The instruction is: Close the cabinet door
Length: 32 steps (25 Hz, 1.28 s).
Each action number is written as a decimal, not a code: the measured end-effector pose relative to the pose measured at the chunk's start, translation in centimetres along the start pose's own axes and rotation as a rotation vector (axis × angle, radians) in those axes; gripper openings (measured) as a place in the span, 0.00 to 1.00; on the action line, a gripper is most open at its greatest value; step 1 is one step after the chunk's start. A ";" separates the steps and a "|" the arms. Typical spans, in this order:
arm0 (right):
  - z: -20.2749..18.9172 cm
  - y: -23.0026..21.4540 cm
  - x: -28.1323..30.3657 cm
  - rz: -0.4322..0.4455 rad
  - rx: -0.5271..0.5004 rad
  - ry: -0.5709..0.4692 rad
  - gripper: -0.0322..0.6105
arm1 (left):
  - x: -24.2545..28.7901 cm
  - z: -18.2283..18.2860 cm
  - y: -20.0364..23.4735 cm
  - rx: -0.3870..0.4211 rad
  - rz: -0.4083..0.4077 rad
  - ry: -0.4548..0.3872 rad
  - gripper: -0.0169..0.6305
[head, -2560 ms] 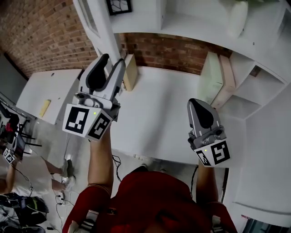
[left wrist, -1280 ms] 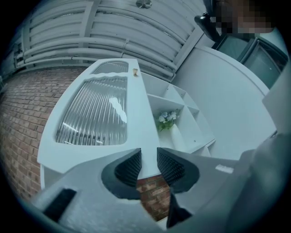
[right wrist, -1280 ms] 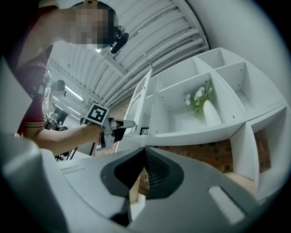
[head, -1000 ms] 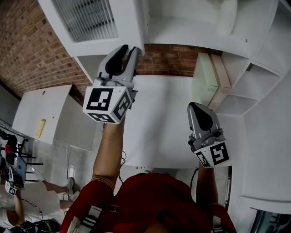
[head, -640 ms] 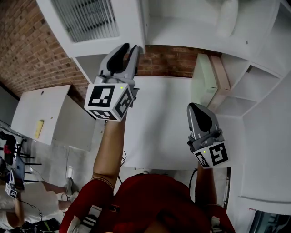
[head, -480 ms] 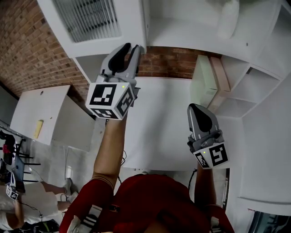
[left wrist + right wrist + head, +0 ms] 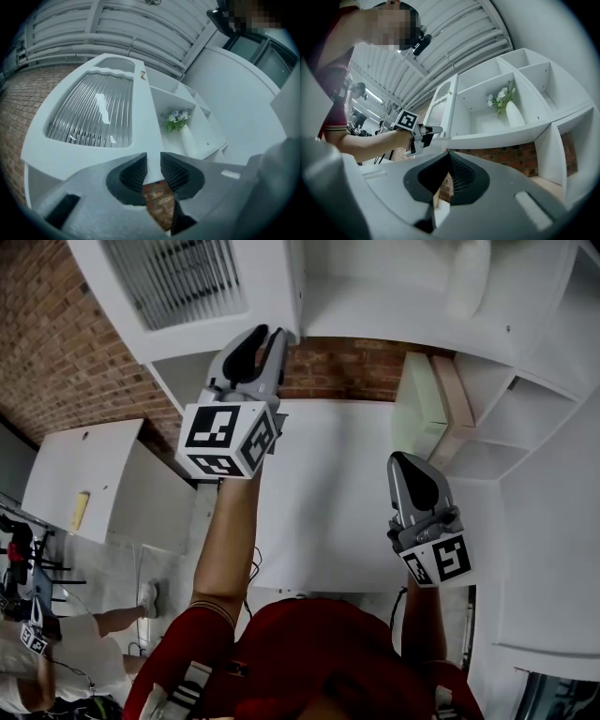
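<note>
- Two grippers show in the head view. The left gripper (image 7: 269, 334) is raised to the lower free corner of the cabinet door (image 7: 262, 282), a white frame round a ribbed glass panel (image 7: 173, 277). The door lies close against the cabinet (image 7: 394, 310), just beside the open compartment that holds a white vase (image 7: 467, 277). The right gripper (image 7: 403, 465) hangs low over the white tabletop (image 7: 319, 502), well apart from the door. A brick wall (image 7: 356, 362) backs the tabletop. A lower white table (image 7: 84, 465) stands to the left, and another person (image 7: 28, 676) stands on the floor beyond it.
- Left gripper view: the door's corner sits between the ribbed pads (image 7: 133, 173), which press on it from both sides. We judge the closing swing to be in its last part, but we cannot tell whether the door is fully seated. The next move calls for a short push toward the cabinet. After that, part the jaws and draw the gripper clear without pulling the door back. A corrugated ceiling (image 7: 117, 28) runs overhead.
- Right gripper view: the jaws are pressed together with nothing between them. We see the left gripper at the door's corner and flowers (image 7: 499, 98) in the vase. We judge that this gripper has no part in the step.
</note>
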State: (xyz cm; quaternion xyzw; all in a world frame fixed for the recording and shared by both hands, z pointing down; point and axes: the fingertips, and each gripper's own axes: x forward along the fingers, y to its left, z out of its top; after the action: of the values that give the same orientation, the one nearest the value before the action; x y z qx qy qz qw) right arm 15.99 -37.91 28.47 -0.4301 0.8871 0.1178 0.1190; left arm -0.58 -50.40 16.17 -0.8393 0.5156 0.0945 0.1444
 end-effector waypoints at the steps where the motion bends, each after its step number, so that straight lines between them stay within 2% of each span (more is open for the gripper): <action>1: 0.0 0.0 0.0 -0.001 0.001 0.000 0.07 | 0.1 0.0 0.0 0.000 -0.001 0.000 0.16; 32: 0.2 0.0 0.2 0.000 -0.004 0.004 0.07 | 0.1 -0.1 0.3 -0.002 -0.007 -0.014 0.14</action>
State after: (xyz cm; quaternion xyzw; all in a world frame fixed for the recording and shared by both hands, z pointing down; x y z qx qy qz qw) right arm 15.85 -37.96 28.21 -0.4305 0.8872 0.1189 0.1162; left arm -0.80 -50.69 16.16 -0.8405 0.5117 0.1003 0.1473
